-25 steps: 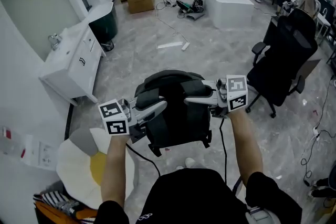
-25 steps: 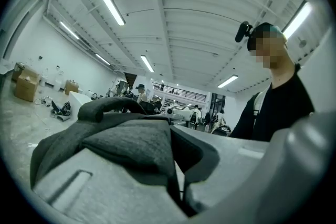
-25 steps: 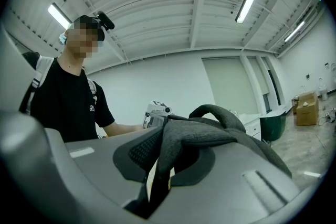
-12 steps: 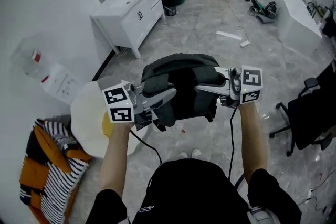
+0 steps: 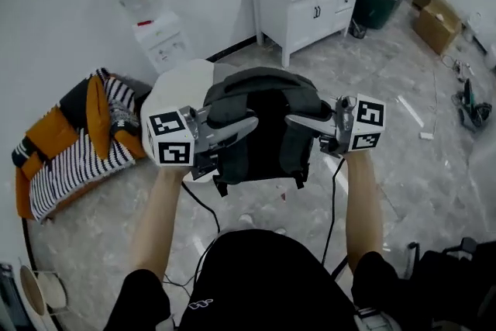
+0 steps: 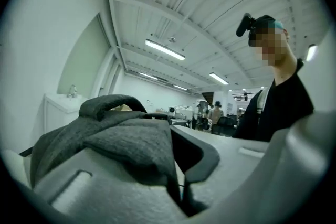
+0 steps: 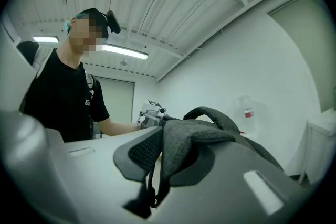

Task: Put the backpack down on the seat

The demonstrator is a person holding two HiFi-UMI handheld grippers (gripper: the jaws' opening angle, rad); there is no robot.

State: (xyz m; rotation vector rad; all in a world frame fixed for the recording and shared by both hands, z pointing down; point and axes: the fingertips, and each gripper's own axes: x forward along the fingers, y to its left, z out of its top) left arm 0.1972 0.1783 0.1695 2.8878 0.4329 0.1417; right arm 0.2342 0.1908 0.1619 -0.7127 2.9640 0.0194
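the black backpack (image 5: pixel 267 124) is up in the air over the floor (image 5: pixel 434 167), in front of the person's chest. it is held by its two shoulder straps. the left gripper (image 5: pixel 246 122) has its jaws squeezed together on the left strap. the right gripper (image 5: pixel 296 120) has its jaws clamped on the right strap, with thick grey padding between them.

the strap side of the bag faces the person, so its front side is hidden. its long way runs from the person out toward the wall. the top loop points to the wall and the bottom end is nearest the person.

a white round seat (image 5: pixel 172 87) sits right behind the bag on the left. most of it is covered by the bag and the left gripper. it is hard to tell if the bag touches it. an orange and striped cloth (image 5: pixel 62 139) lies beside the seat, by the wall.
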